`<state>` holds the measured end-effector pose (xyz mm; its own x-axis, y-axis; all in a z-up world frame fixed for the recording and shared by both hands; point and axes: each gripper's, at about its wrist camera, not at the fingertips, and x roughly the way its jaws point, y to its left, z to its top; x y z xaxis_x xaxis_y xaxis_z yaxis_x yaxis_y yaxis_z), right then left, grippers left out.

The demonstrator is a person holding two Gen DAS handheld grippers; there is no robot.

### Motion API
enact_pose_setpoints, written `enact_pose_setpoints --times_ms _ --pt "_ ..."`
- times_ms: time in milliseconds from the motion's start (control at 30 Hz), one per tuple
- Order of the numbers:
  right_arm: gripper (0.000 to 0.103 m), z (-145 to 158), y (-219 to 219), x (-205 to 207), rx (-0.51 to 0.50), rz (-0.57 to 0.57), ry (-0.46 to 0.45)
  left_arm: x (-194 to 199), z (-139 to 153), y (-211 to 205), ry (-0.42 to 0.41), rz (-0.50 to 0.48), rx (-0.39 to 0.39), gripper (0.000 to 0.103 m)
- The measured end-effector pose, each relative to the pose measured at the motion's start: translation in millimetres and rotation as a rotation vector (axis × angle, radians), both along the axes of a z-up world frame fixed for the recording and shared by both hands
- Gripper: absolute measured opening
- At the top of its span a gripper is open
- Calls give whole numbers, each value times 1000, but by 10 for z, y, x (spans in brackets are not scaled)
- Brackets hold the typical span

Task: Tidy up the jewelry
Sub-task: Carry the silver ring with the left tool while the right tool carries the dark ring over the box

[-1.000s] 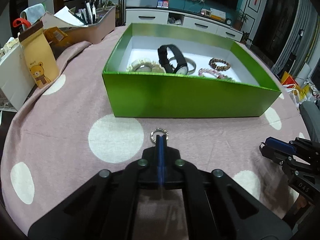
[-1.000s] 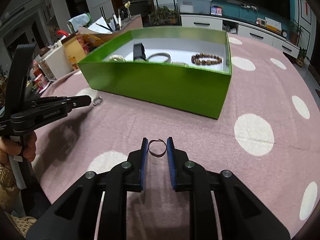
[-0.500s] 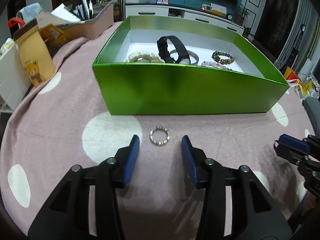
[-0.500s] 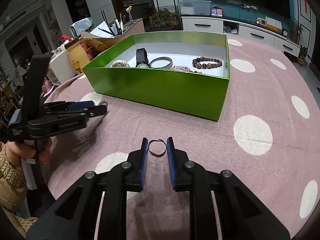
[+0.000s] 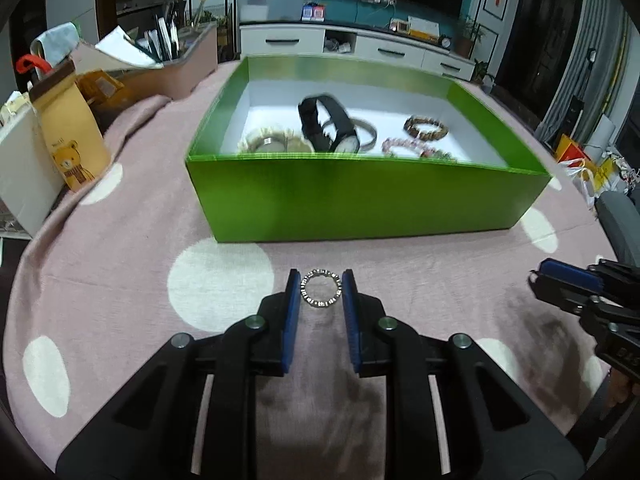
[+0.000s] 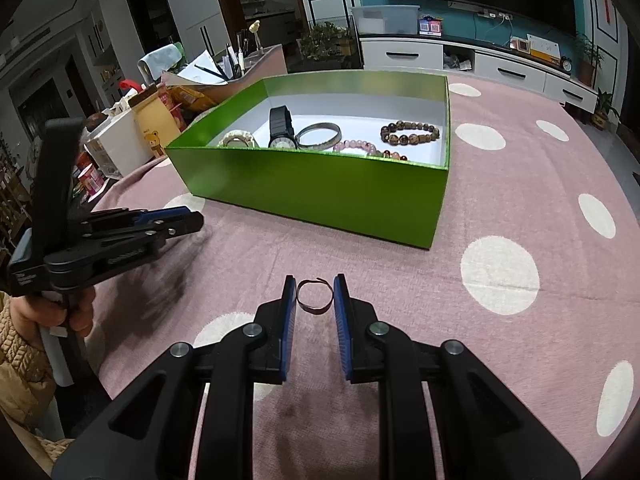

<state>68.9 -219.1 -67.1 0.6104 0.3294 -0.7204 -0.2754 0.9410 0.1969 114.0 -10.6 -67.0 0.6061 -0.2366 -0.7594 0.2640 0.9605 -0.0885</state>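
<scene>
Left gripper (image 5: 321, 289): blue pads close on either side of a beaded ring (image 5: 321, 289), apparently pinching it; whether it is lifted off the pink dotted cloth (image 5: 120, 264) cannot be told. Right gripper (image 6: 315, 294): pads likewise clamp a thin open ring (image 6: 315, 294). Green box (image 5: 360, 204) lies straight ahead of both, holding watch (image 5: 328, 128) and bracelets. The left gripper looks nearer to its wall.

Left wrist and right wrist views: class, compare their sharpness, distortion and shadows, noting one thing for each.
Left wrist view: the black watch in the green box is smeared by motion blur, while the beaded ring between the left gripper's fingers is sharper. Right wrist view: crisp throughout; fisheye bends the tablecloth edge, and a soft shadow lies under the right gripper.
</scene>
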Motion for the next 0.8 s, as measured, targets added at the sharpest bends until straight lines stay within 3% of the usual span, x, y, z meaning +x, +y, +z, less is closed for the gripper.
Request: enact_pose_setpoints --times_ms 467,800 --pt "19 495 -49 109 -3 -2 -134 10 627 35 -135 -17 5 20" --pt "19 818 -73 505 -1 -9 -208 485 833 24 -141 5 2 20"
